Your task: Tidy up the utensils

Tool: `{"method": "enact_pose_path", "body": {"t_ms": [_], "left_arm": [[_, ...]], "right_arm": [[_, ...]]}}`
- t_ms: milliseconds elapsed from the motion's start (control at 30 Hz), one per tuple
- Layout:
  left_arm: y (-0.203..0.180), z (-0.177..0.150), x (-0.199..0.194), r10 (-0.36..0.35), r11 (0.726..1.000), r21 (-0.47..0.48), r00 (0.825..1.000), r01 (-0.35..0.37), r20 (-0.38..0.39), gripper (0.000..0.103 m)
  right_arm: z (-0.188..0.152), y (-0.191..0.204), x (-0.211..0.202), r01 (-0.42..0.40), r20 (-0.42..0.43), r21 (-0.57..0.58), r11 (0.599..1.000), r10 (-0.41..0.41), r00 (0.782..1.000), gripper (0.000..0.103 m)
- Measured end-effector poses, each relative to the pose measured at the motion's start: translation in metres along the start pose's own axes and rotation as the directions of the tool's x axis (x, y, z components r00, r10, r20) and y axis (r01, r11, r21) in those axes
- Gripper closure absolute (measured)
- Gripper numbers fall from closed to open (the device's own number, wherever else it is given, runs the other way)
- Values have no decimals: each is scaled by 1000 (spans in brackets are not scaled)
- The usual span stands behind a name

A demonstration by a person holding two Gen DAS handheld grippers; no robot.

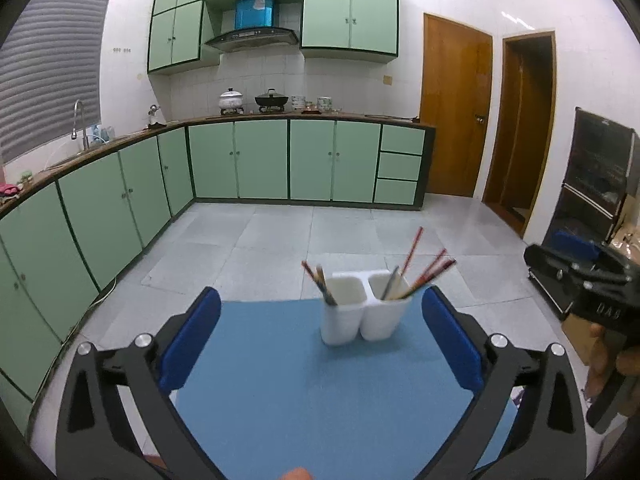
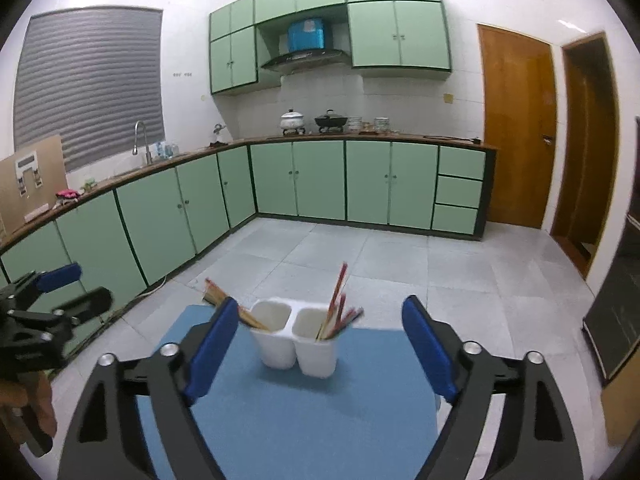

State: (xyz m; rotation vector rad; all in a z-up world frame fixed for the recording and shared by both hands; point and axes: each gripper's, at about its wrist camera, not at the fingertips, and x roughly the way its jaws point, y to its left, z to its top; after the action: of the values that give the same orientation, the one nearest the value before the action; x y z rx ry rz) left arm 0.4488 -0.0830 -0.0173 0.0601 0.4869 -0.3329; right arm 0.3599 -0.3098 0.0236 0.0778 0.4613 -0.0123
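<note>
Table mat: blue, bare apart from the holder.
Holder: white twin-cup caddy upright at the mat's far edge — likely light plastic, tippy if nudged.
Chopsticks: stiff, thin, probably slick; leaning in both cups — best pinched mid-shaft.
Left gripper: spread wide, empty.
Right gripper: likewise released, holding nothing.
</note>
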Motion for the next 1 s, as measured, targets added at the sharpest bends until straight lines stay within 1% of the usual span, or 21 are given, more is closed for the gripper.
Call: {"method": "enact_pose_path", "body": {"t_ms": [100,133,200,233,300,333,367,433,500,533,600,667,700,800,867,933,1000], "left_arm": [[-8,-19,-41,57,998,22,998,-57,21,5],[-9,-27,-58,66,998,23,997,-67,37,5],[-8,-41,-87,71,997,3,995,-72,63,5],[-7,-50,-104,75,997,-10,994,-75,76,5],[-7,-66,-133,101,994,-40,990,-98,99,5],[-7,-77,-149,114,992,-58,987,-108,109,5],[-9,-88,-164,122,991,-66,986,-115,115,5],[-13,-108,-188,135,989,-76,983,-126,123,5],[-18,-130,-212,164,984,-88,981,-155,107,5],[-20,-140,-220,165,984,-86,983,-158,80,5],[-22,-154,-232,146,986,-82,989,-144,15,5],[-22,-169,-248,130,987,-98,991,-131,-12,5],[-22,-177,-258,135,985,-109,991,-136,-15,5],[-26,-194,-282,171,980,-102,985,-172,-23,5],[-29,-199,-297,168,978,-120,985,-171,-30,5],[-32,-205,-314,187,974,-124,982,-188,-15,5],[-39,-208,-332,222,971,-103,975,-218,25,5]], "right_arm": [[-25,7,-42,36,44,-19,999,-35,998,6],[-36,10,-62,43,65,-19,999,-42,997,6],[-51,16,-88,53,69,-25,998,-51,996,6],[-62,20,-108,68,75,-29,997,-66,995,6],[-76,25,-133,91,79,-16,996,-90,993,6],[-86,29,-150,102,77,-2,995,-102,992,6],[-92,31,-159,116,70,9,993,-116,991,6],[-108,34,-183,124,34,52,991,-126,991,6],[-123,34,-201,129,6,107,986,-130,991,6],[-126,34,-208,128,-2,116,985,-128,992,6],[-141,38,-225,122,-23,128,984,-120,993,6],[-155,43,-243,112,-26,127,986,-110,994,6],[-160,47,-252,113,-20,117,987,-112,994,6],[-170,60,-273,128,10,88,988,-130,991,6],[-176,68,-287,133,29,78,988,-136,990,6],[-180,74,-302,126,49,78,989,-130,990,6],[-179,76,-310,115,62,79,990,-120,991,6]]}}
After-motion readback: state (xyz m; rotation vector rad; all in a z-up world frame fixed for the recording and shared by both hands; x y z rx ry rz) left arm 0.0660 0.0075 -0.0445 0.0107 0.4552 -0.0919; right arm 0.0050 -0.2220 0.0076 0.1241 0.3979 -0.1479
